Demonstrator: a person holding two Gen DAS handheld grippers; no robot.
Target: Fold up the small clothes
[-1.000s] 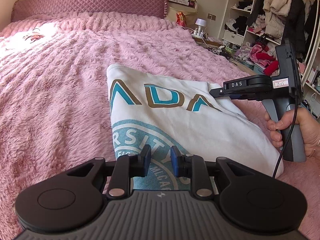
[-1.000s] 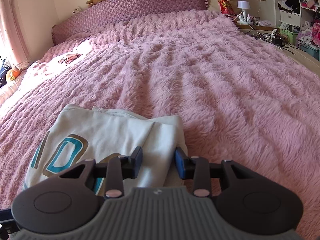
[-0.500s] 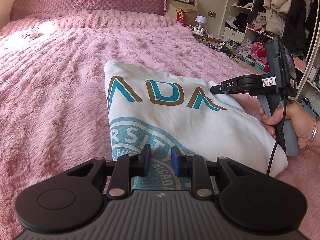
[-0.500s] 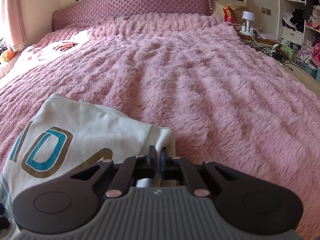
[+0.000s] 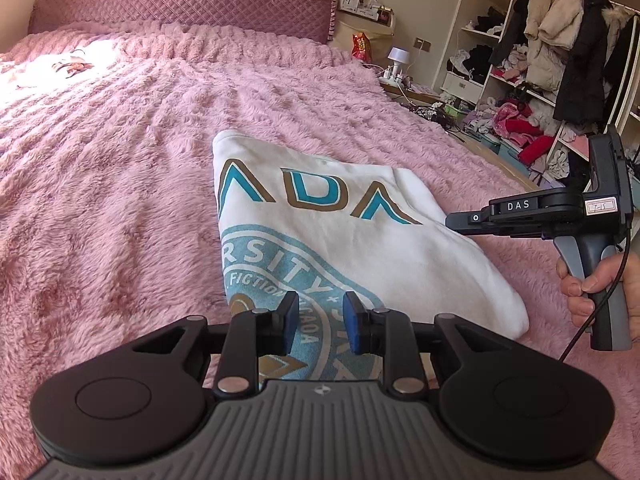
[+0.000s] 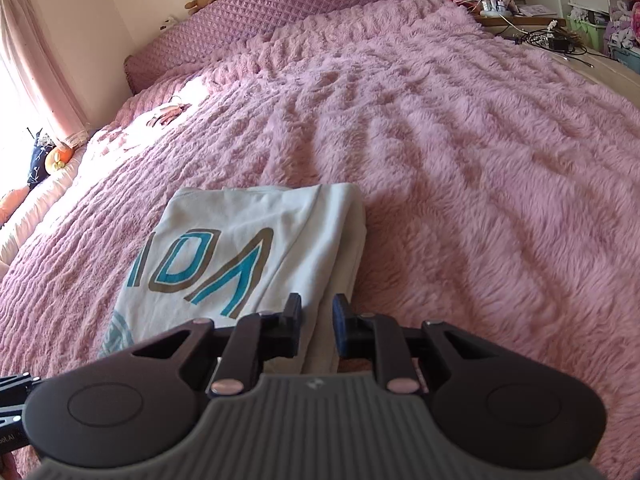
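A folded white garment (image 5: 340,240) with teal and brown letters and a round teal print lies flat on the pink furry bedspread (image 5: 120,184). My left gripper (image 5: 321,326) is open and empty above the garment's near edge. The garment also shows in the right wrist view (image 6: 240,256). My right gripper (image 6: 317,326) is open and empty above the garment's right folded edge. In the left wrist view the right gripper's body (image 5: 560,216), held by a hand, is at the garment's right side.
A quilted purple headboard (image 5: 180,8) stands at the far end of the bed. A bedside table with a lamp (image 5: 398,58) and open shelves with hanging coats (image 5: 560,52) and piled clothes stand on the right. A small object (image 5: 72,66) lies in the sunlit patch far left.
My right gripper was open, shut half a second ago over the garment's right edge, and is open again, drawn back and higher. My left gripper stayed open over the near edge.
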